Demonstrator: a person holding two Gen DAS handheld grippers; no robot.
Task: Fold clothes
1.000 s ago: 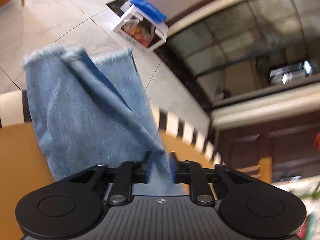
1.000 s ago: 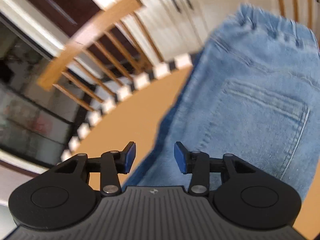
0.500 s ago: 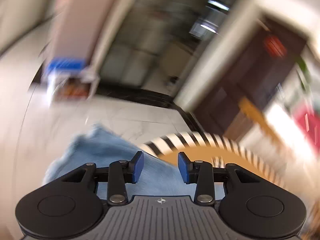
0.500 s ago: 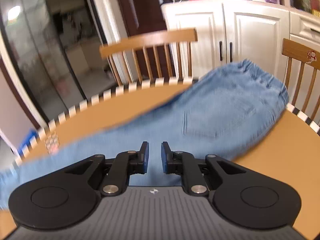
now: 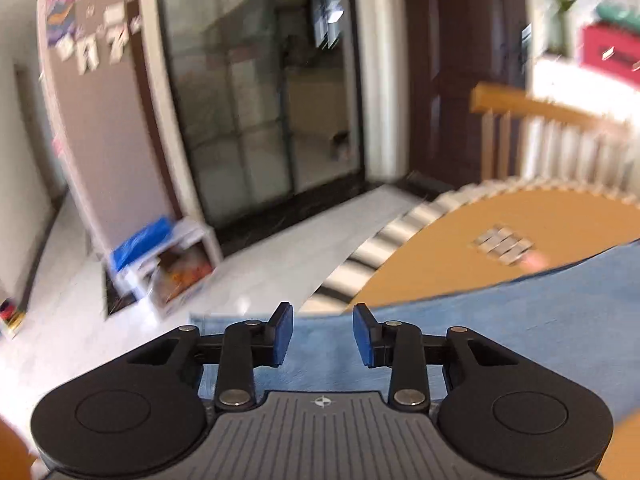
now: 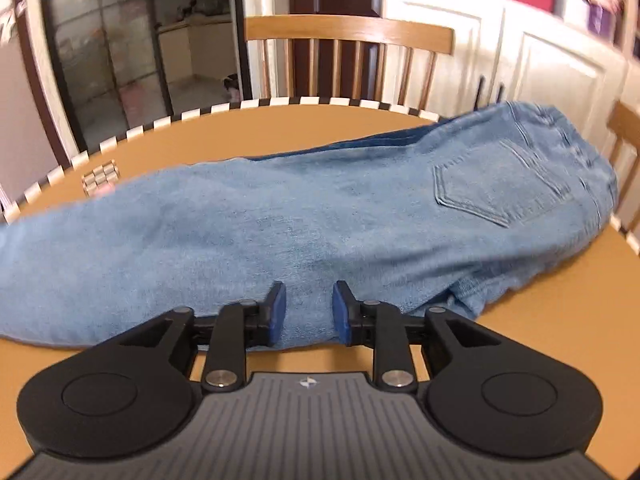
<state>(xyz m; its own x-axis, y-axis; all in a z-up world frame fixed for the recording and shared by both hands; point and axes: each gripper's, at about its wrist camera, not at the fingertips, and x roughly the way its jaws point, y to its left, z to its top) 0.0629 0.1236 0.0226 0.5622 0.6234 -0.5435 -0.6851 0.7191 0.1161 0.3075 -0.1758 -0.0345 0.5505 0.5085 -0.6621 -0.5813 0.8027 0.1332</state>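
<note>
Since a second ago I've let go with the left claw [image 5: 322, 334], which was pinching the leg end, and both claws have swung up to look across the table [image 6: 540, 344]. Now the left one is spread apart over the leg end of the jeans [image 6: 304, 216], nothing in it. My right claw [image 6: 308, 310] is apart too, hovering at the near edge of the denim around the thigh, gripping nothing.

The jeans lie flat on the table, one leg stacked on the other, back pocket [image 6: 496, 184] up. Long axis runs side to side from the right camera: waistband at the far right, hems off the table edge on the left.

I'd guess the next fold is hems over to waistband, so grab both layers at the hem, lift clear, and keep the edges lined up.
</note>
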